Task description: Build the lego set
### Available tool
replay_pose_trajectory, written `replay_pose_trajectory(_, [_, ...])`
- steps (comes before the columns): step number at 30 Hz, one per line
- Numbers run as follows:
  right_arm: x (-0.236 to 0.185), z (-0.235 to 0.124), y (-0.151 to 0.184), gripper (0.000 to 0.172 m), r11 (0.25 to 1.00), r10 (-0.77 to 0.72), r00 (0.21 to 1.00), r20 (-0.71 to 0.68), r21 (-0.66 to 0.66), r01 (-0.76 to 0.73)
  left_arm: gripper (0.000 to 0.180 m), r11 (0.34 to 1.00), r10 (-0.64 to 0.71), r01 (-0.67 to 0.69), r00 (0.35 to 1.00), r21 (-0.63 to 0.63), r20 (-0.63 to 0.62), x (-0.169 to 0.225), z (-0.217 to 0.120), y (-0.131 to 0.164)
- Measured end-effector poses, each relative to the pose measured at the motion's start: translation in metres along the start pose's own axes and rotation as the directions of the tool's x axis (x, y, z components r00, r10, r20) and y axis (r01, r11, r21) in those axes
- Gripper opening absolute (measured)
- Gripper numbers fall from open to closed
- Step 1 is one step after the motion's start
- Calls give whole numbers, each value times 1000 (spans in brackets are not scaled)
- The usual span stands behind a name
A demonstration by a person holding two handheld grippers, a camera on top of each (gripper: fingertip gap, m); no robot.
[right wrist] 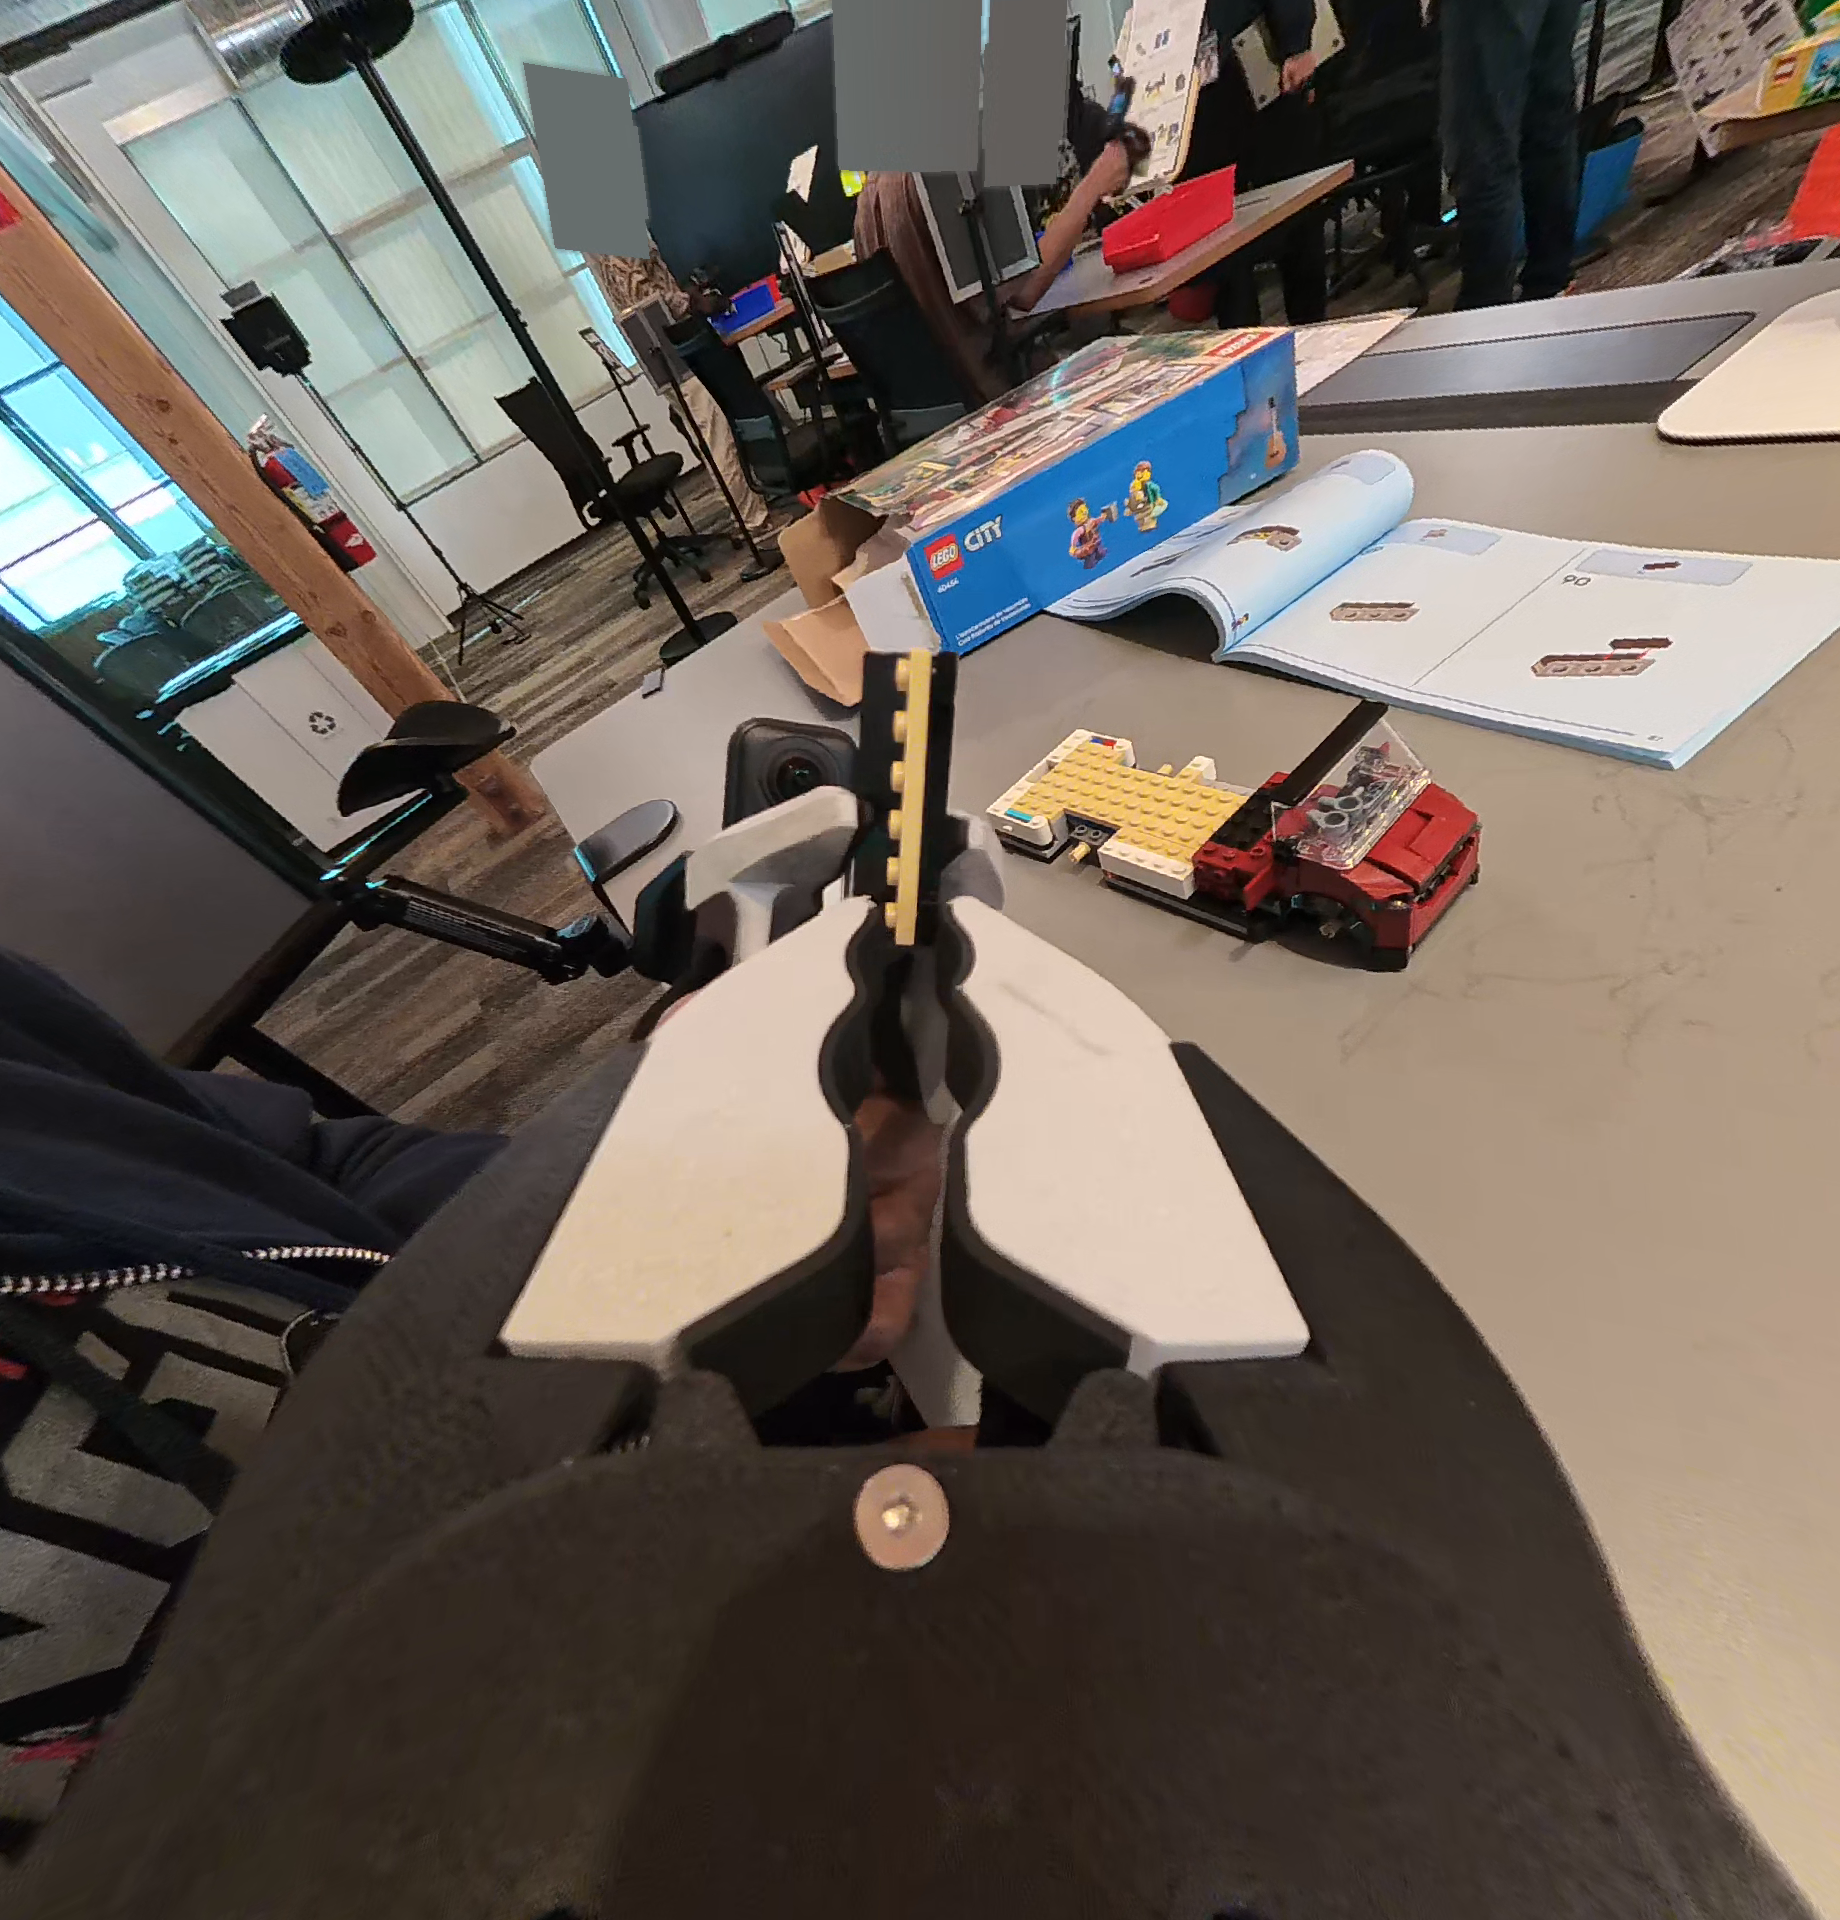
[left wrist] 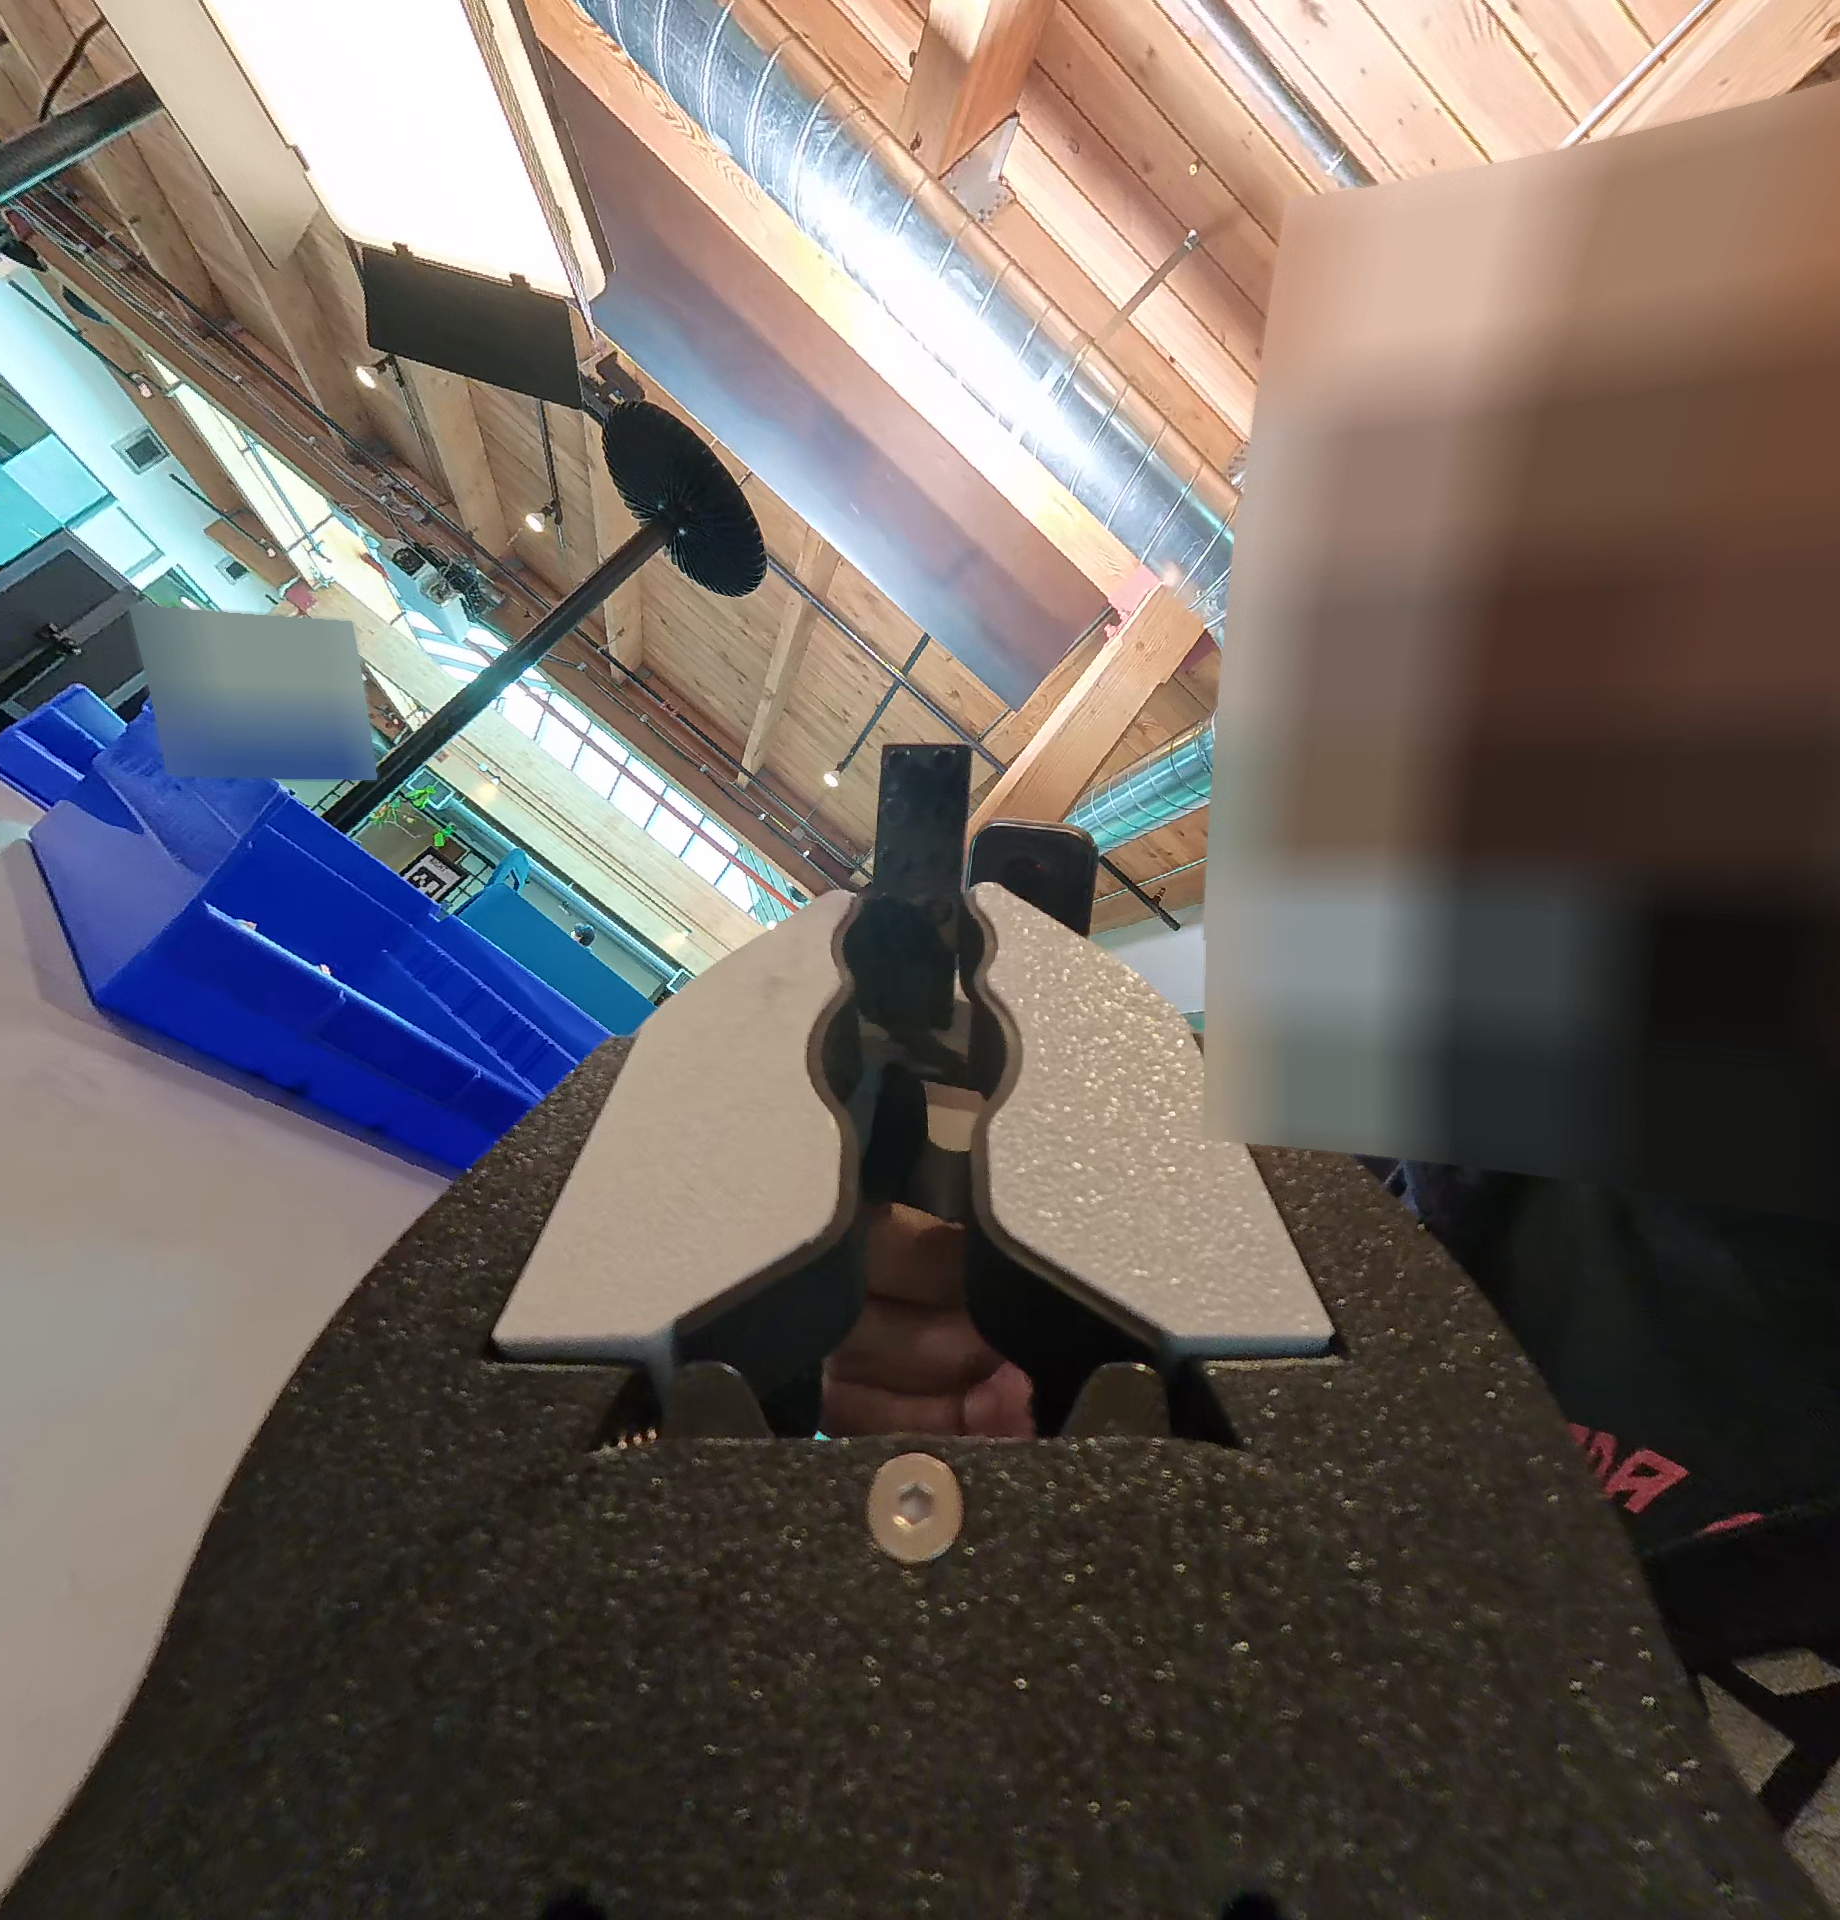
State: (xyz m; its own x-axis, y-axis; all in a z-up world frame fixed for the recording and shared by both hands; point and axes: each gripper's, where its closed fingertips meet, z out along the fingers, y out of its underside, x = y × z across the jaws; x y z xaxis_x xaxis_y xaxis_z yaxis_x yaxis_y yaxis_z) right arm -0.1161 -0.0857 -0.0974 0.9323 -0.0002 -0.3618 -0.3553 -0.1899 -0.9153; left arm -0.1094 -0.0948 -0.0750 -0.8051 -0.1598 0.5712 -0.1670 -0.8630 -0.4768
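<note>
Holding a small stack of toy-brick plates up between us, we are gripping it with both tools at once. Our right gripper is keeping its jaws nearly closed on the lower end of the stack, a tan studded plate sandwiched against black plates, standing upright and seen edge-on. Our left gripper is meeting it from the opposite side, its jaws clamping the same stack, which from that side is showing only its flat black face poking up past the fingertips. In the right wrist view the left gripper is appearing just behind the stack, with its camera facing us.

On the grey tabletop to the right, a partly built brick vehicle is sitting, tan and white at one end, dark red at the other, with a clear piece on top. Beyond it an instruction booklet is lying open, and a blue toy box is lying flat with its end flaps open. In the left wrist view, which is tilting up toward a wooden ceiling, blue plastic bins are resting on the tabletop to the left.
</note>
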Motion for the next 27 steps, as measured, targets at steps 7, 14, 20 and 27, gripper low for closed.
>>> replay_pose_trajectory(7, [0, 0, 0, 7, 1000, -2, 1000, -9, -1, 2, 16, 999, 43, -42, 999, -12, 18, 0, 1, 2])
replay_pose_trajectory(14, [2, 0, 1, 7, 1000, 21, 1000, 2, 9, -21, 16, 999, 47, -47, 998, -15, 30, -1, 1, 1])
replay_pose_trajectory(20, [0, 2, 4, 19, 999, 49, 997, 50, -10, -49, 16, 1000, 24, -24, 1000, 6, 20, -2, -1, -3])
replay_pose_trajectory(27, [13, -9, -21, 24, 998, 10, 1000, 4, 58, -10, 16, 995, 93, -91, 995, -36, 46, -2, 0, -3])
